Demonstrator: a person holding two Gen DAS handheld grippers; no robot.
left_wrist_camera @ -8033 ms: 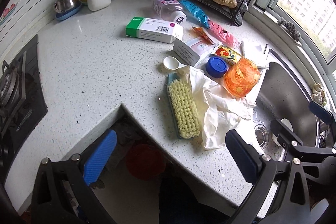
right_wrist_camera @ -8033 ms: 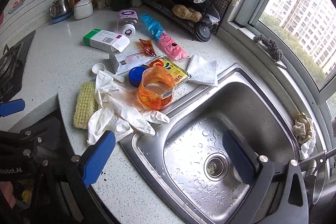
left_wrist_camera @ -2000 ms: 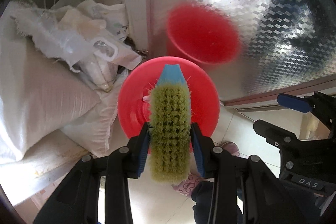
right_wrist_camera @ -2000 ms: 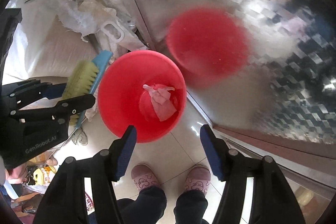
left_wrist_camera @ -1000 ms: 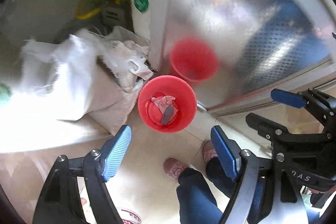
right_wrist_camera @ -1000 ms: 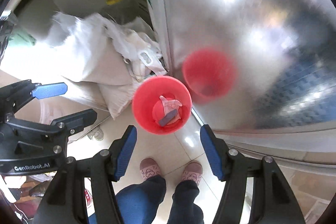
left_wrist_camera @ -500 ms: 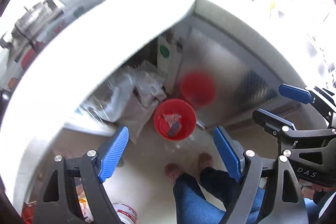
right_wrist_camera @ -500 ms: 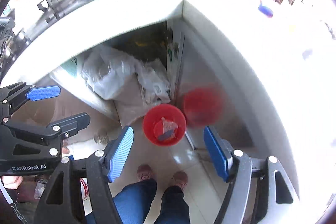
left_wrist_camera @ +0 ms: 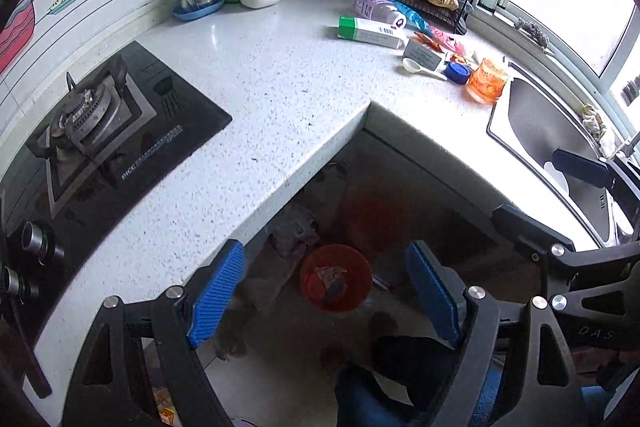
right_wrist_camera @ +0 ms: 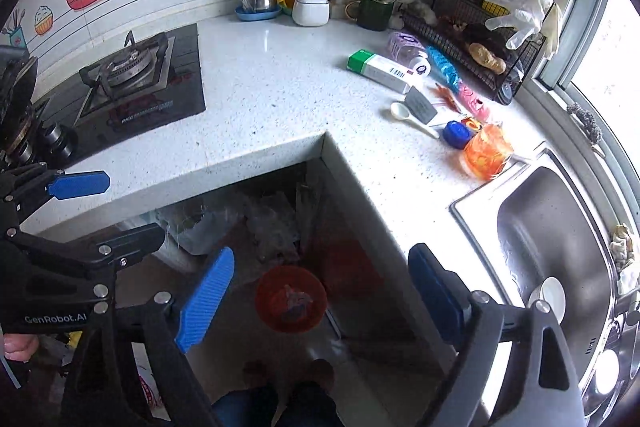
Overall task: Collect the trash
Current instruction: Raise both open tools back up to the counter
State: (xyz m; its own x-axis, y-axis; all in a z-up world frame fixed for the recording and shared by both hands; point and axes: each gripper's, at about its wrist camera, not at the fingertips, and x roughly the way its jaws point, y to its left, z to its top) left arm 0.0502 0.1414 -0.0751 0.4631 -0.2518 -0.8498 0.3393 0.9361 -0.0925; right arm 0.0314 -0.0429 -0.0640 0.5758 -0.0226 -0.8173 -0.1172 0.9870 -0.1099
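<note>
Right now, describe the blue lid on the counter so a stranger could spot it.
Find the steel sink; left of its far corner stands a crumpled orange cup. The blue lid touches that cup's left side: round, flat, the only solid blue disc there.

left gripper (left_wrist_camera: pixel 326 297) spread empty above red bin (left_wrist_camera: pixel 335 283) below the counter (left_wrist_camera: pixel 280 87)

Red bin (left_wrist_camera: pixel 335 282): round, open-topped, upright on the floor below the counter's inner corner; holds crumpled pale scrap and a dark piece (too dim to identify).
Counter litter: green-and-white box (left_wrist_camera: pixel 368 31) lying flat; blue lid (left_wrist_camera: pixel 458 72) beside an orange cup (left_wrist_camera: pixel 487 79) near the sink edge; white spoon (left_wrist_camera: pixel 420 67).
</note>
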